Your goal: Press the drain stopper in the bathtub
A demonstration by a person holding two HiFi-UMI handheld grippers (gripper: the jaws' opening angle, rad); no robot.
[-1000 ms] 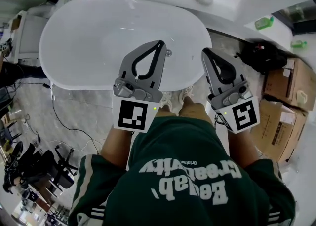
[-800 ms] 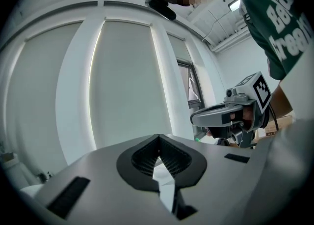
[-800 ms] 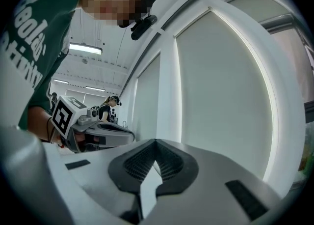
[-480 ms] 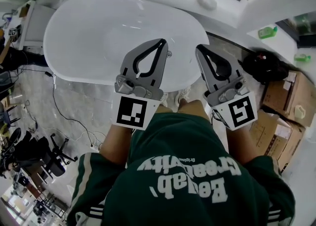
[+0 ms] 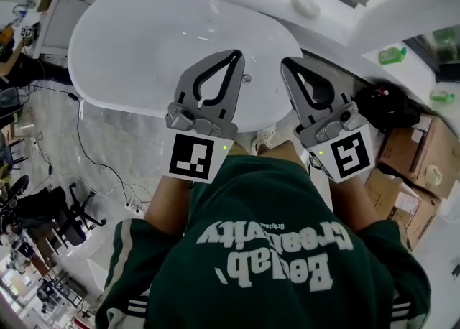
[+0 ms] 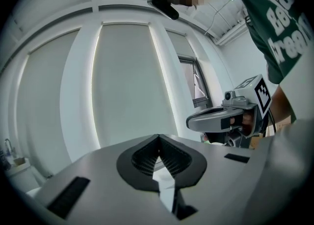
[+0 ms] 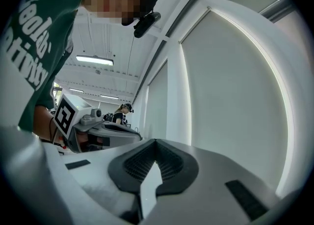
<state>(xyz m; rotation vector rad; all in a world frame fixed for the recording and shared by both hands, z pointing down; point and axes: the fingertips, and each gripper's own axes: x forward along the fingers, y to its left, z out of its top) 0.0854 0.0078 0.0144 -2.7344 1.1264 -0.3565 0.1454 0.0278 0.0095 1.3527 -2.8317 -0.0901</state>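
A white oval bathtub (image 5: pixel 129 40) lies below me in the head view. Its small chrome drain stopper (image 5: pixel 246 77) shows on the tub floor near the near rim. My left gripper (image 5: pixel 236 54) is shut and empty, held above the tub, its tip just up and left of the stopper in the picture. My right gripper (image 5: pixel 285 62) is also shut and empty, over the tub's near right rim. In the left gripper view the left gripper (image 6: pixel 158 136) points at a pale wall, with the right gripper (image 6: pixel 230 116) alongside. The right gripper view shows the right gripper (image 7: pixel 156 141) with jaws together.
Cardboard boxes (image 5: pixel 420 155) and a black bag (image 5: pixel 388 108) sit on the floor to the right. Green bottles (image 5: pixel 392 54) stand on the ledge behind. Cables (image 5: pixel 93 155) and office chairs (image 5: pixel 43 212) lie left. Another person (image 7: pixel 119 112) stands far off.
Both grippers have edged slightly up the picture, the right one also a little left. Their jaws stay together. The tub has shifted a little in view as my head moved.
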